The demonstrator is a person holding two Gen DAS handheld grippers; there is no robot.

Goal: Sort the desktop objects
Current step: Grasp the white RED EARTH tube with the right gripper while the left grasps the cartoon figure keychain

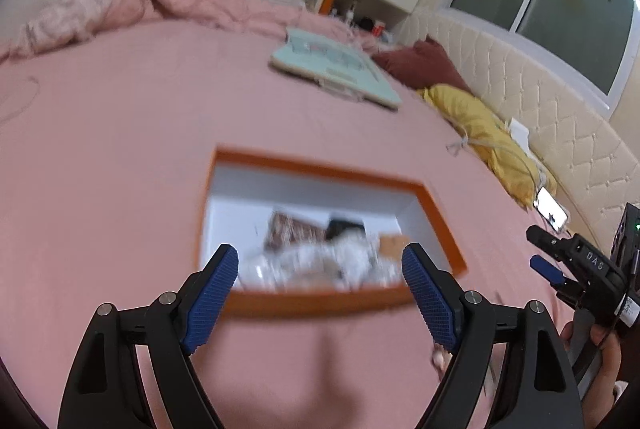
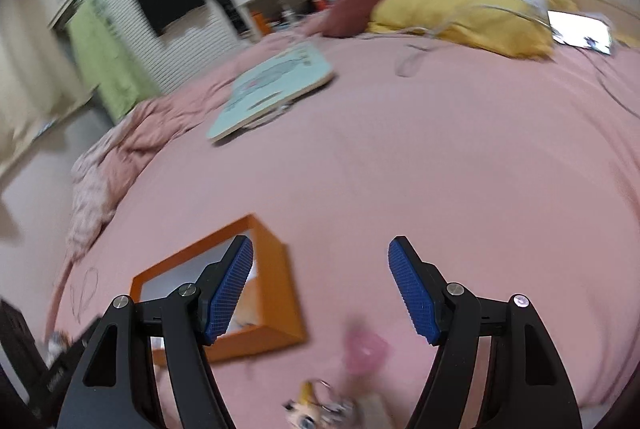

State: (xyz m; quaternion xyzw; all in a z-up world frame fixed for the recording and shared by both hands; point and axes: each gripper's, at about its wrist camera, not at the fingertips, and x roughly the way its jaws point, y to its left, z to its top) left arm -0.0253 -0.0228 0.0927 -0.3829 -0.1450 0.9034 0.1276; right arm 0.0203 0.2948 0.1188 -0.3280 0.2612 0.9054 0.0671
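- The orange-rimmed, white-lined rectangular cardboard box (image 1: 332, 303) lay on the pink bed sheet (image 1: 120, 149), blurred small items piled inside.
- The left gripper (image 1: 320, 269) hovered over the box's near rim, its blue-padded fingers spread wide and empty.
- The right gripper (image 2: 320, 269) hung to the right of the box, likewise released and holding nothing.
- A blurred pink round object (image 2: 366, 347) lay on the sheet just right of the box, below and between the right gripper's fingers; a small keychain-like trinket (image 2: 316, 403) lay nearer still.
- A pale-green flat board (image 1: 336, 67) rested well beyond the box.
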